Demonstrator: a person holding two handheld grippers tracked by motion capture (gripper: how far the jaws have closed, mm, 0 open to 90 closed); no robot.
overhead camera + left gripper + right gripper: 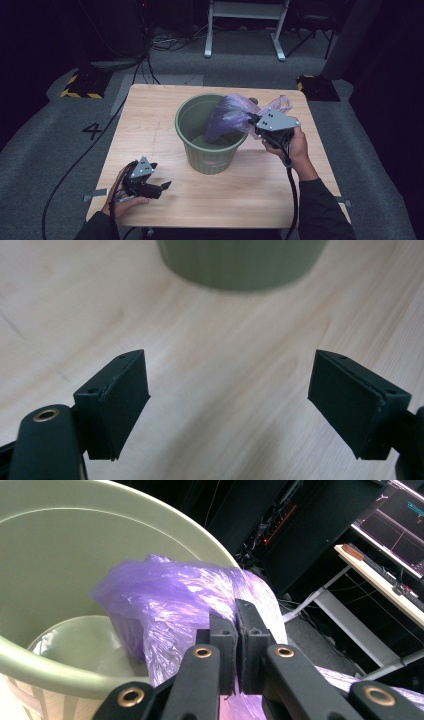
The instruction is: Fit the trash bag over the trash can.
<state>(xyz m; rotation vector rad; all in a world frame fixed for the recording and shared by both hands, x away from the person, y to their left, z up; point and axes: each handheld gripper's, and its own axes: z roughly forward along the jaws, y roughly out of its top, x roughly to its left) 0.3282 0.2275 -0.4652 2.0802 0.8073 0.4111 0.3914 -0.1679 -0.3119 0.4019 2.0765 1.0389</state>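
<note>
Right gripper (pixel 254 121) pinched thin purple plastic bag (pixel 225 120) over round green plastic bin (pixel 210 157); left gripper (pixel 165 186) jaws wide, empty, above light wooden table (pixel 150 120).

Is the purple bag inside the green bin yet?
Partly in. The purple bag droops over the green bin rim, pinched by the right gripper.

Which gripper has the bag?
The right gripper, at the green bin's rim, is shut on the purple bag. The left gripper is open over bare table.
</note>
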